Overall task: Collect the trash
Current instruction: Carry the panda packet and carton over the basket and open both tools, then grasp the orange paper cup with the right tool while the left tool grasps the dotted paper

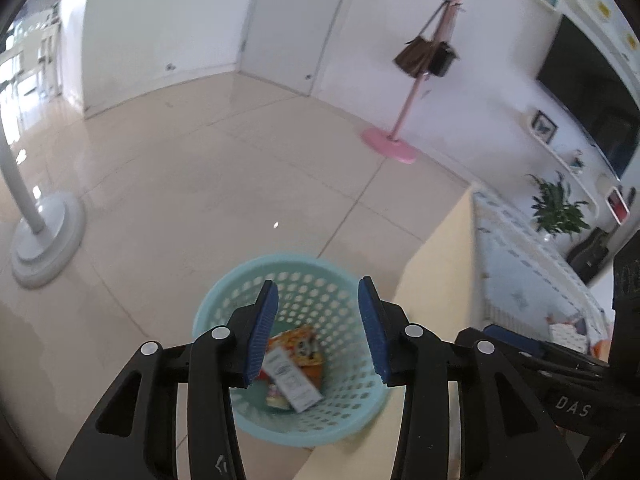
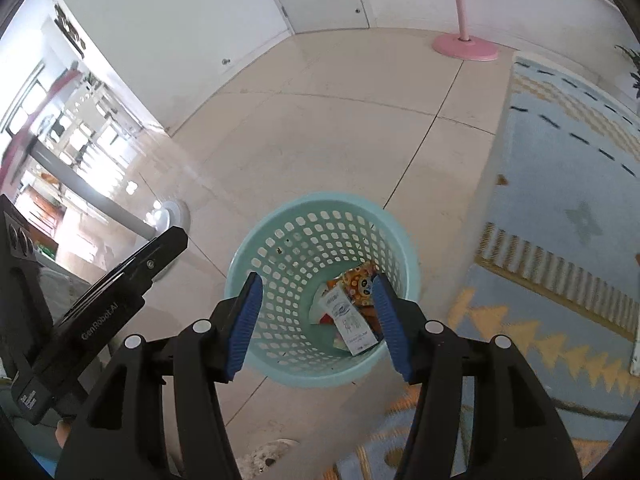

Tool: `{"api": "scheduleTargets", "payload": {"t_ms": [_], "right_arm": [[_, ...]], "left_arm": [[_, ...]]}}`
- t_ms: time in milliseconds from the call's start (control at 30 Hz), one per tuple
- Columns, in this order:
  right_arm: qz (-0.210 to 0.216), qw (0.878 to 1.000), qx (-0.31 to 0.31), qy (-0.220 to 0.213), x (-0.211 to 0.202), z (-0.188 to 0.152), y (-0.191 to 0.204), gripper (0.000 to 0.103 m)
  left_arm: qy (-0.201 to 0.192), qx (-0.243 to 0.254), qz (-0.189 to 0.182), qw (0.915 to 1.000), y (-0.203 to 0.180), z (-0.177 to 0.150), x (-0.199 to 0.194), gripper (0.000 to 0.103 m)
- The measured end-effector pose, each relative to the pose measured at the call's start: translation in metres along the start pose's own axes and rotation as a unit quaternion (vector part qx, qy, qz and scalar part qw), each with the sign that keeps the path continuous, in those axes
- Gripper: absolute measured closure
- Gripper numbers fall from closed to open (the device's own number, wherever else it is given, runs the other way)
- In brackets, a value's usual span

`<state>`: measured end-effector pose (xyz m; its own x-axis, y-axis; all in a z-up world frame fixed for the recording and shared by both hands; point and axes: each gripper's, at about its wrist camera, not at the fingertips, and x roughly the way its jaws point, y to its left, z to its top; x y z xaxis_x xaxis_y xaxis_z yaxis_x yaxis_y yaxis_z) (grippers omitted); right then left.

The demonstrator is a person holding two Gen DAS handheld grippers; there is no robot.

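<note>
both grippers, left gripper (image 1: 318, 300) and right gripper (image 2: 316, 292), hang parted over the basket (image 2: 256, 240).

Right tool (image 2: 316, 320) hanging above teal perforated basket (image 2: 400, 240), blue pads parted, nothing between. Inside basket: white printed wrapper (image 2: 350, 320) lying over orange cartoon packet (image 2: 358, 286). Left tool (image 2: 120, 280) at left edge. Patterned rug (image 2: 560, 220) beside basket, pink stand base (image 2: 466, 48) beyond.

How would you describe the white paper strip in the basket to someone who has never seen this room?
Find the round turquoise basket on the tiled floor beside the blue rug. Among the wrappers at its bottom, the strip lies over an orange cartoon packet; it alone is white with grey print.
</note>
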<state>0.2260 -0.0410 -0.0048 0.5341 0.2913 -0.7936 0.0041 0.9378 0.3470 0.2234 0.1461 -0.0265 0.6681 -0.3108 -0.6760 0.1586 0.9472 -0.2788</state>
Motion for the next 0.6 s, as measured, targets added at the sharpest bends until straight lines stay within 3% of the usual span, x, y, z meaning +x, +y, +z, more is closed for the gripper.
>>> {"api": "scheduleTargets", "payload": {"t_ms": [100,333,467,600], "right_arm": [[-0.01,1.0,0.001,-0.021,-0.03,-0.002,0.0,0.049],[-0.056,0.993,0.024,-0.104,-0.143,-0.026,-0.045,0.049],[-0.115,0.981,0.038,-0.152,-0.208,-0.056,-0.084,0.05],[-0.178,0.965,0.077,-0.175,-0.251,-0.093,-0.134,0.05]], "left_arm": [[-0.016,0.012,-0.026,0.9995,-0.028,0.008,-0.024,0.063],[-0.058,0.034,-0.118,0.9908,-0.127,0.01,-0.085,0.063],[-0.051,0.069,-0.167,0.9823,-0.192,-0.011,-0.092,0.057],[-0.017,0.108,-0.199,0.9738,-0.243,-0.054,-0.071,0.057]]}}
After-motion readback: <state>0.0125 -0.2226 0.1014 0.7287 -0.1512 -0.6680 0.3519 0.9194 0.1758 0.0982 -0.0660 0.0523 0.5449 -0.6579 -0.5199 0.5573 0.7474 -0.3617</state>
